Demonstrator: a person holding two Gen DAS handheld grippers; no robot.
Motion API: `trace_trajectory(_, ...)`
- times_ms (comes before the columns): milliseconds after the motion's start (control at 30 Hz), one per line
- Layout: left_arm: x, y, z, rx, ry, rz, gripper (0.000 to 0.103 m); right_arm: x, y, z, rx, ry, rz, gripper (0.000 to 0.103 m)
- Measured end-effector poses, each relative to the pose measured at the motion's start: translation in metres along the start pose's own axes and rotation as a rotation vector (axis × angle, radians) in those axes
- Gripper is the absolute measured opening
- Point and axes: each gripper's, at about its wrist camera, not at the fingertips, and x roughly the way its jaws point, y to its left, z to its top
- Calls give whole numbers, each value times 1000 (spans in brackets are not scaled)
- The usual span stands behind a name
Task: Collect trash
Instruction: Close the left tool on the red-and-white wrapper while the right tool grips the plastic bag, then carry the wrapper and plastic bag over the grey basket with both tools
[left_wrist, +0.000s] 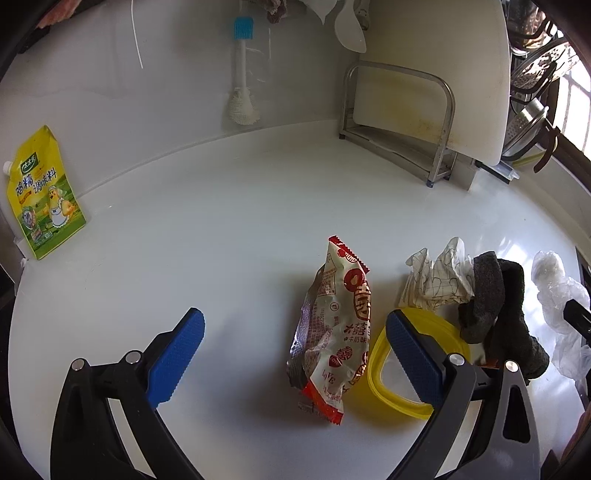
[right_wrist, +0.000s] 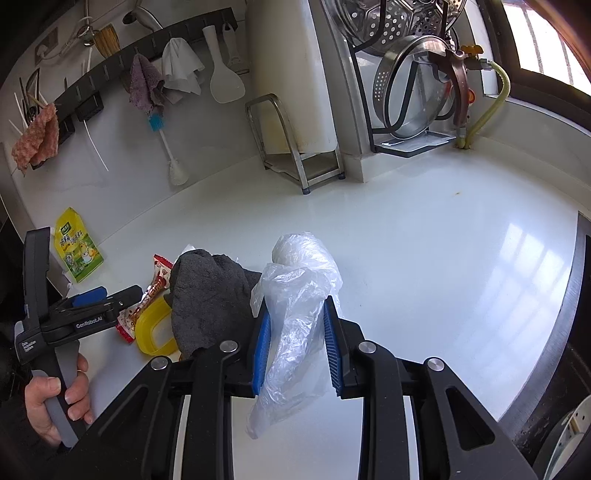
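Right wrist view: your right gripper (right_wrist: 297, 332) has its blue pads (right_wrist: 261, 341) pinched on a clear plastic bag (right_wrist: 295, 295), which bulges above them and trails below onto the counter (right_wrist: 424, 258). Just left lies a grey cloth (right_wrist: 207, 295). Your left gripper (left_wrist: 295, 332) stands wide, nothing gripped, with a red-and-white wrapper (left_wrist: 332, 332) lying between its fingers. A yellow lid (left_wrist: 391, 369) touches the wrapper; crumpled paper (left_wrist: 436, 280) sits behind it.
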Motion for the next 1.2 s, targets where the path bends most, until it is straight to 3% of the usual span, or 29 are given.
trace_trajectory(433,25,6,3,-36,98,-2,95,-1,4,-1,-12,-1,30,26)
trace_trajectory(700,30,8,1,-37,131,1,69,-1,4,-1,-10,-1,34,26)
trace_trajectory(800,27,7,0,-25,117,2,53,-1,4,-2,-11,3,38,26)
trace_trajectory(833,25,7,-1,-23,111,-1,43,-1,5,-3,-13,4,40,26)
trace_trajectory(933,20,8,-3,-22,96,-11,33,-3,6,-5,-20,-1,42,26)
trace_trajectory(1200,-4,7,-14,1,34,27,30,-7,1,-15,-15,6,44,26)
